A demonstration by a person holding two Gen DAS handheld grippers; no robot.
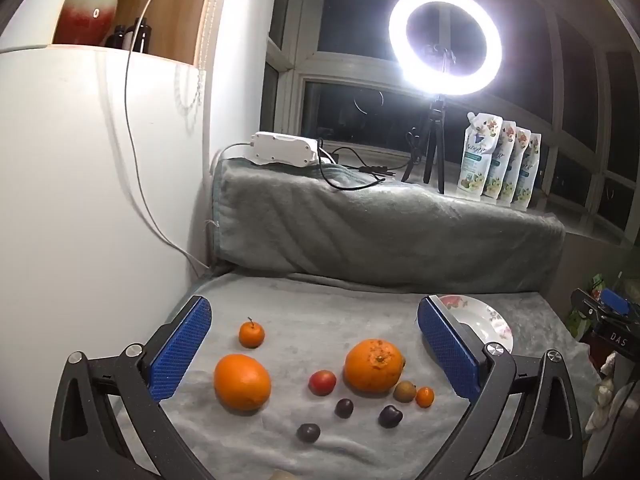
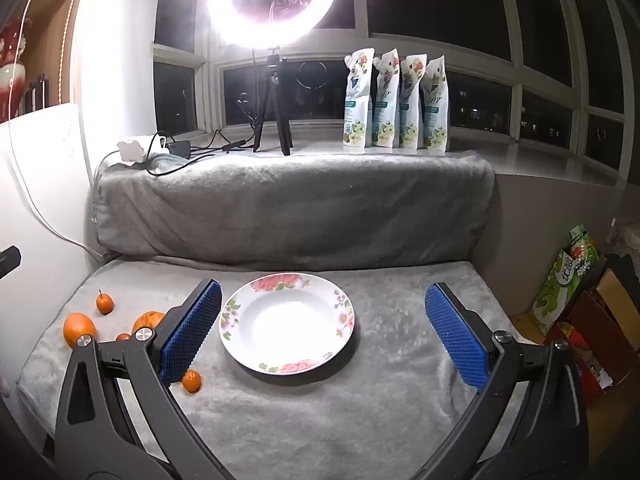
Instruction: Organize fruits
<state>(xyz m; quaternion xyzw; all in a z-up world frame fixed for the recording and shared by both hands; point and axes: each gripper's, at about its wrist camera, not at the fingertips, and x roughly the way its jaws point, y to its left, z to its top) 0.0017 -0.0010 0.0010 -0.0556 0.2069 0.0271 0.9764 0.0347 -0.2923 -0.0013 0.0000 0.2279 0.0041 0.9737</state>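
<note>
Start state: both sets of jaws spread fully wide, nothing held; no fruit on the plate yet.

Left gripper (image 1: pixel 314 350) has the fruits between its jaws on the grey blanket (image 1: pixel 360 312): two oranges (image 1: pixel 242 382), plums (image 1: pixel 344 408). Right gripper (image 2: pixel 322 332) frames the empty plate (image 2: pixel 344 300). Risk: round fruit likely rolls on the soft blanket if a jaw nudges it; small neighbours crowd the grasp.

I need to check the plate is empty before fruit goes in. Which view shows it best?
The right wrist view: the plate lies whole between the open right gripper fingers, its bowl bare. In the left wrist view only part of its rim shows behind the left gripper's finger.
</note>
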